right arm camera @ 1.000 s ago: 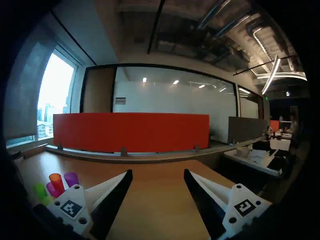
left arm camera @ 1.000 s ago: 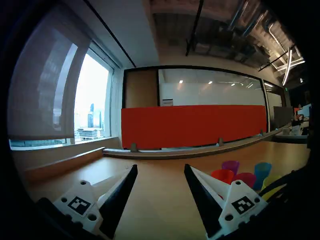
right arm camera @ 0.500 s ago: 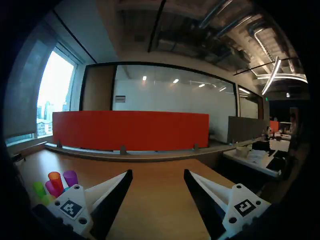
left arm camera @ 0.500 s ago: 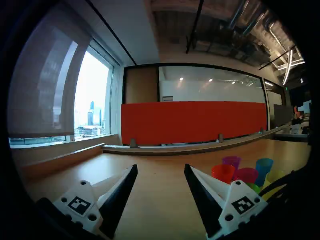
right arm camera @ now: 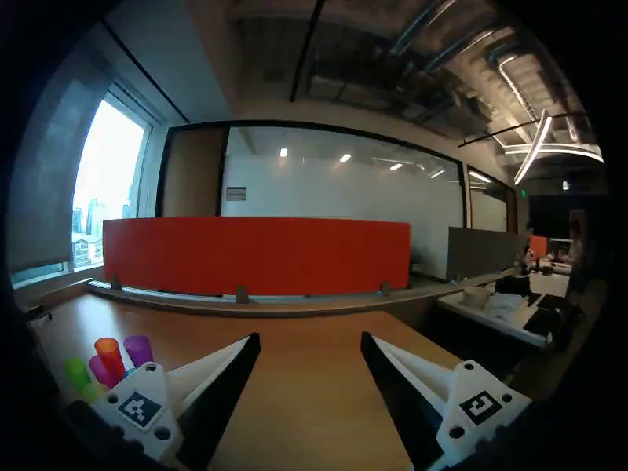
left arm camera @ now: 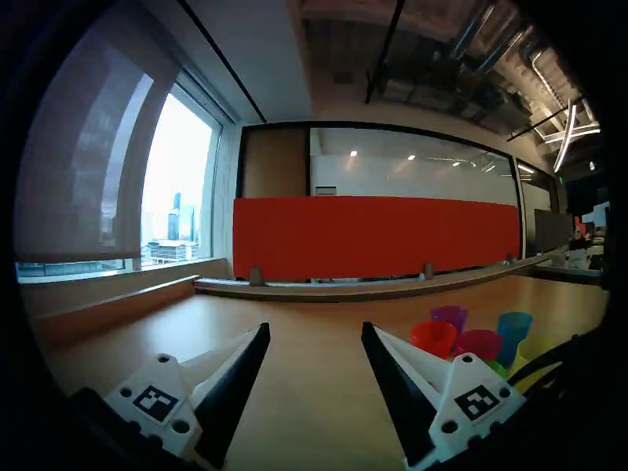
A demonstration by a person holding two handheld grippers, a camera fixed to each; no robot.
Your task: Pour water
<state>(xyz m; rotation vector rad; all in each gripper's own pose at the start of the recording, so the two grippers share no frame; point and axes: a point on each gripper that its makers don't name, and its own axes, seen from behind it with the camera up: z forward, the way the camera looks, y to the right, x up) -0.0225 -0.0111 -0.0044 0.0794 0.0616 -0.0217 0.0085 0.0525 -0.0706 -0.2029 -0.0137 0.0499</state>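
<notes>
Several coloured plastic cups stand together on the wooden desk (left arm camera: 314, 369). In the left gripper view an orange cup (left arm camera: 432, 339), a purple cup (left arm camera: 450, 318), a pink cup (left arm camera: 480, 345), a blue cup (left arm camera: 514, 330) and a yellow cup (left arm camera: 534, 351) sit to the right, just behind the right finger. My left gripper (left arm camera: 314, 353) is open with nothing between its fingers. In the right gripper view the orange cup (right arm camera: 109, 355), purple cup (right arm camera: 139, 350) and green cup (right arm camera: 77, 373) stand at the lower left, beside the left finger. My right gripper (right arm camera: 310, 357) is open and holds nothing.
An orange partition (left arm camera: 377, 238) runs along the desk's far edge, with a window (left arm camera: 169, 196) to the left. A second desk (right arm camera: 502, 310) with clutter lies off to the right in the right gripper view.
The left gripper view has tilted down a little, so the cups sit slightly higher and show more fully. The right gripper view has barely shifted. Both grippers stay open.
</notes>
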